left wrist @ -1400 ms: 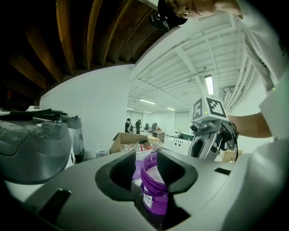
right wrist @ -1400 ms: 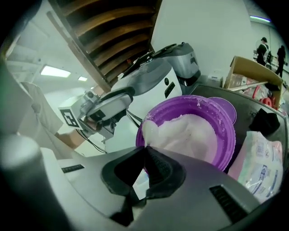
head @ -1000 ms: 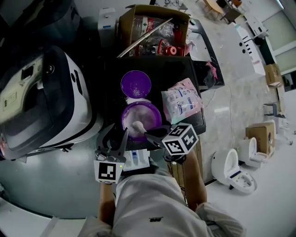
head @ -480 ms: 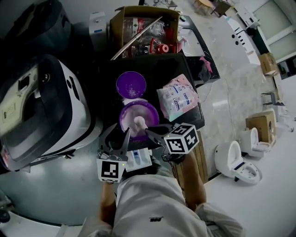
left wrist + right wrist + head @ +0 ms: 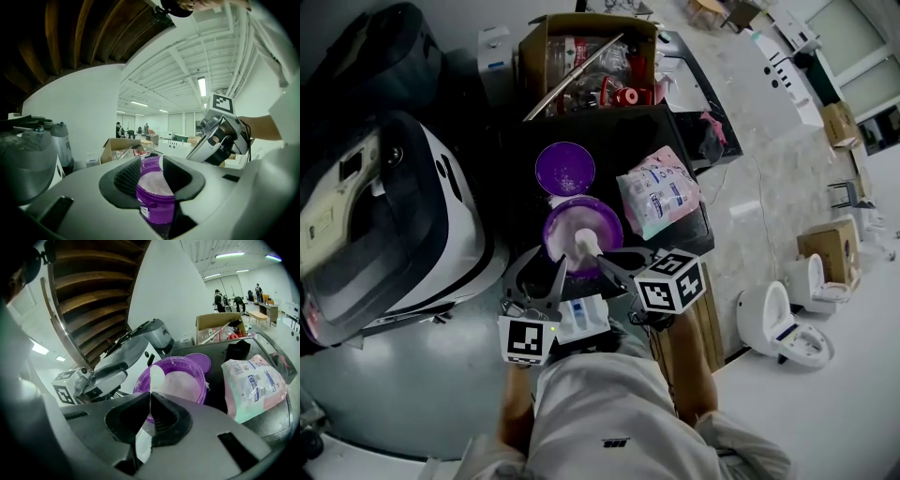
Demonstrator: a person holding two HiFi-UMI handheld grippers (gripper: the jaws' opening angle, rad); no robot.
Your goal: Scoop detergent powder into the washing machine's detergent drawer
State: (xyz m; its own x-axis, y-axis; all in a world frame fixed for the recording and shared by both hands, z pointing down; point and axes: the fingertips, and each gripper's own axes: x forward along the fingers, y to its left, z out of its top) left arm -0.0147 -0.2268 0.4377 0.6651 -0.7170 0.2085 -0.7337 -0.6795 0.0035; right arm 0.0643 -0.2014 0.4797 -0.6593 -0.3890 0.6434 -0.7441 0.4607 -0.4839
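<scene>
One white scoop (image 5: pixel 156 375) clamped in right gripper (image 5: pixel 150 401), over purple powder tub (image 5: pixel 155 210), left gripper (image 5: pixel 151 164) jaws apart

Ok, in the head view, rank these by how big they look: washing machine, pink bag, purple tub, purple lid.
1. washing machine, by far the largest.
2. pink bag and purple tub: they look about alike, so I won't rank them.
3. purple lid, the smallest.

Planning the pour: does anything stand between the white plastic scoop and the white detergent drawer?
Nothing visible does. The right gripper holds the white plastic scoop over the round purple tub; the white detergent drawer lies just nearer the person, beside the left gripper.
</scene>
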